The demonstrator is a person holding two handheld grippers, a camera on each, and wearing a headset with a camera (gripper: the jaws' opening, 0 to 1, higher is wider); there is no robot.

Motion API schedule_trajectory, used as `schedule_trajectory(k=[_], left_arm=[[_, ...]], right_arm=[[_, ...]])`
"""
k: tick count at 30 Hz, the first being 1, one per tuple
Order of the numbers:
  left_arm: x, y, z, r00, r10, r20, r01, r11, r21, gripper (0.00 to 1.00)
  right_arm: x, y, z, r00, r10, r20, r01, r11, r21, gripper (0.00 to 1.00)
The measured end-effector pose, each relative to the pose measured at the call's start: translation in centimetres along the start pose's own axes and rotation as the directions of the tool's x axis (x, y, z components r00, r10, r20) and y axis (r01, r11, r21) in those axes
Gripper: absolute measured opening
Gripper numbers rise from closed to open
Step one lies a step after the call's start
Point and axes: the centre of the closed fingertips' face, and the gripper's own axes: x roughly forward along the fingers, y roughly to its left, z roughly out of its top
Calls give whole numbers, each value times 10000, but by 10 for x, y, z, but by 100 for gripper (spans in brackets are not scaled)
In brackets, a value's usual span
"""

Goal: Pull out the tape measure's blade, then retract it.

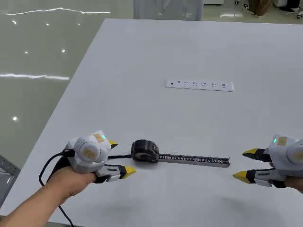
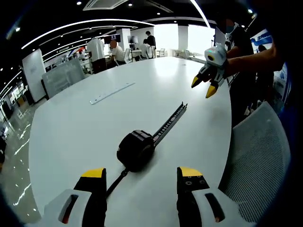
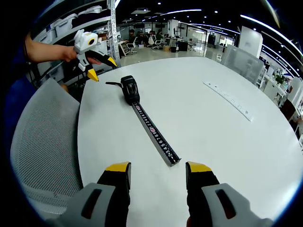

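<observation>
Tape measure case (image 1: 145, 151), black and rounded, lies on the white table (image 1: 189, 56) with its blade (image 1: 194, 161) drawn out flat along the tabletop toward the person's right. The blade ends in a small hook (image 1: 228, 162). The left gripper (image 1: 120, 157) hovers just beside the case with its yellow-tipped jaws spread apart and nothing between them. A thin black cord (image 2: 116, 182) runs from the case back toward it. The right gripper (image 1: 245, 164) hangs near the hook end, jaws likewise parted and empty, apart from the blade. A white power strip (image 1: 199, 85) lies farther back, well apart from the work. The case looks compact, hard and fairly dense for its size, so it should sit firmly if pinched across its flat flanks. Its curved edge would likely slip out of the jaws. The blade is probably thin spring steel, stiff along its length while cupped, yet quick to kink if bent sideways, with smooth faces that give little purchase. The hook is the better hold. With the blade lying out and nothing holding it, a lock probably keeps it there. Once that is released the blade may snap back sharply, so the case wants steadying first.
</observation>
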Motion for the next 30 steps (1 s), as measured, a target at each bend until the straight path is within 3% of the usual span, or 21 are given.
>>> schedule_trajectory(k=[10, 14, 22, 30], left_arm=[[-27, -10, -8, 9996, 233, 143, -229, 9993, -283, 59], [-36, -16, -8, 9996, 236, 161, -230, 9990, -373, 62], [-48, -24, -8, 9988, 427, 253, -404, 9955, -857, 68], [-57, -28, -9, 9970, 701, 326, -640, 9848, -1615, 79]], right_arm=[[-21, 18, 2, 9992, -312, 236, 303, 9988, 395, 47], [-26, 21, -1, 9984, -451, 352, 427, 9969, 668, 50], [-44, 42, -1, 9958, -737, 551, 666, 9905, 1200, 58], [-59, 54, 0, 9893, -1253, 746, 1068, 9710, 2141, 68]])
